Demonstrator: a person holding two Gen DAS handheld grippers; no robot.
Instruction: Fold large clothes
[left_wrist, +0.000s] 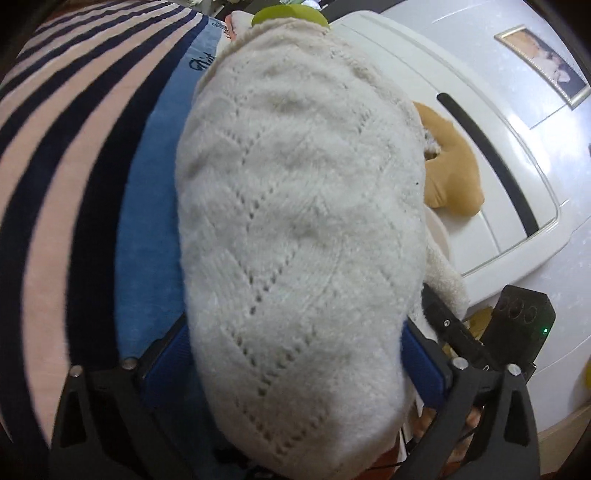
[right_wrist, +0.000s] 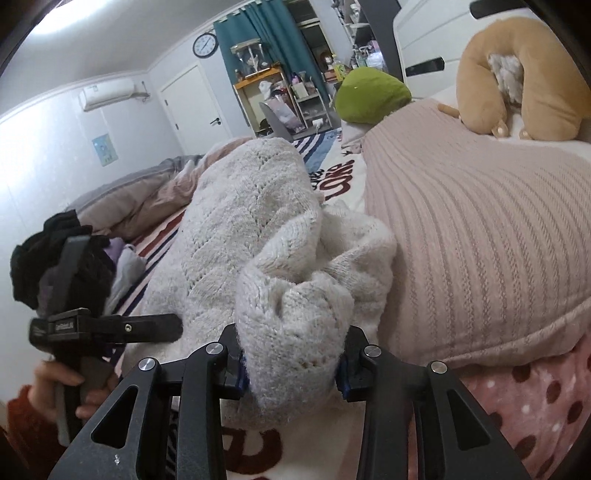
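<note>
A cream knitted sweater (left_wrist: 295, 206) with an openwork pattern lies stretched along the bed. My left gripper (left_wrist: 295, 354) is shut on one end of it, blue pads pressing the knit from both sides. In the right wrist view the same sweater (right_wrist: 240, 229) lies bunched, and my right gripper (right_wrist: 293, 365) is shut on a thick fold of it. The left gripper's body shows there (right_wrist: 92, 325), held in a hand beside the sweater's left edge.
The bed has a pink and navy striped cover (left_wrist: 66, 155) and a blue towel (left_wrist: 155, 206). A pink ribbed pillow (right_wrist: 480, 236), a tan neck pillow (right_wrist: 517, 81) and a green cushion (right_wrist: 369, 96) lie on the right. Dark clothes (right_wrist: 48, 251) are piled left. A white headboard (left_wrist: 480, 147) stands beyond.
</note>
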